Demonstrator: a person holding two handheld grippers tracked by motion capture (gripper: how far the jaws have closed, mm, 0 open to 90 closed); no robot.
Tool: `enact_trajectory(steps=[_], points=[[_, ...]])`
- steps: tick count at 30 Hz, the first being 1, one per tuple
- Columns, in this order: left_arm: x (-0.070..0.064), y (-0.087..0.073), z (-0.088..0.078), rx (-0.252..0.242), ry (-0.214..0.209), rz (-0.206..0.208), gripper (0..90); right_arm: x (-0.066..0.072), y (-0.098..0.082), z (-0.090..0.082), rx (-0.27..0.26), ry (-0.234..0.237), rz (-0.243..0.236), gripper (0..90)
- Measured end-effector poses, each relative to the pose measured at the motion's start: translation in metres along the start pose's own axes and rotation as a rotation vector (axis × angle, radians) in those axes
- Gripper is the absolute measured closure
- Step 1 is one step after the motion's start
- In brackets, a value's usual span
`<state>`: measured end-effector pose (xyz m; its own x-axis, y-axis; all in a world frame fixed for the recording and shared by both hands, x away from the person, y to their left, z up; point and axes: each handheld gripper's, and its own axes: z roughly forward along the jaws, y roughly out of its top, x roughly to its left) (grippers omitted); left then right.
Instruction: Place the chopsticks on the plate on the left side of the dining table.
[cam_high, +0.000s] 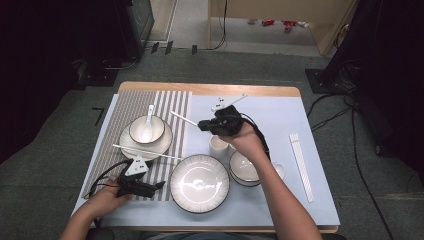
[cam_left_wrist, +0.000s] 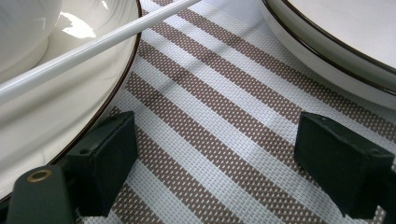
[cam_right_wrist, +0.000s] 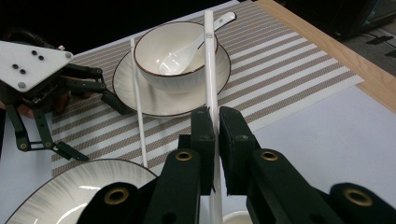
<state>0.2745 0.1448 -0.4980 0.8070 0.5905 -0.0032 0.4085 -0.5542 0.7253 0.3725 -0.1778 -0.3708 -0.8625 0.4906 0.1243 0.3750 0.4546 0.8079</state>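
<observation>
While the right gripper (cam_right_wrist: 216, 128) is clamped on a white chopstick (cam_right_wrist: 209, 60) held above the mat, pointing to 10 o'clock toward the bowl with spoon (cam_high: 147, 128), the left gripper (cam_high: 159, 185) rests on the striped placemat (cam_left_wrist: 219, 135) at 7 o'clock, jaws apart, nothing between. Second chopstick (cam_high: 145, 151) lies across the saucer (cam_high: 127, 140).

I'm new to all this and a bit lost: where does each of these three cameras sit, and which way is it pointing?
High view: above the person's side of the table, looking forward and down; both forearms, left gripper and right gripper show.
Left gripper view: rides the left gripper, facing the striped placemat between open jaws.
Right gripper view: rides the right gripper, its jaws shut on a white chopstick, facing the bowl with spoon.
Shared: the second chopstick lying across the saucer appears in all three.
</observation>
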Motion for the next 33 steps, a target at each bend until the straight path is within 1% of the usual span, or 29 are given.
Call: enact_trajectory(steps=[5,17,20,33], points=[[0.000,0.000,0.000,-0.001,0.000,-0.001,13.7,0.002,0.002,0.003,-0.001,0.004,0.001,85.1],[0.000,0.000,0.000,-0.001,-0.001,-0.003,13.7,0.008,0.008,0.013,0.007,0.023,-0.019,85.1],[0.000,0.000,0.000,-0.001,-0.001,-0.002,13.7,0.009,0.009,0.015,0.001,0.024,-0.019,85.1],[0.000,0.000,0.000,-0.001,0.000,-0.001,13.7,0.014,0.014,0.021,0.005,0.039,-0.025,85.1]])
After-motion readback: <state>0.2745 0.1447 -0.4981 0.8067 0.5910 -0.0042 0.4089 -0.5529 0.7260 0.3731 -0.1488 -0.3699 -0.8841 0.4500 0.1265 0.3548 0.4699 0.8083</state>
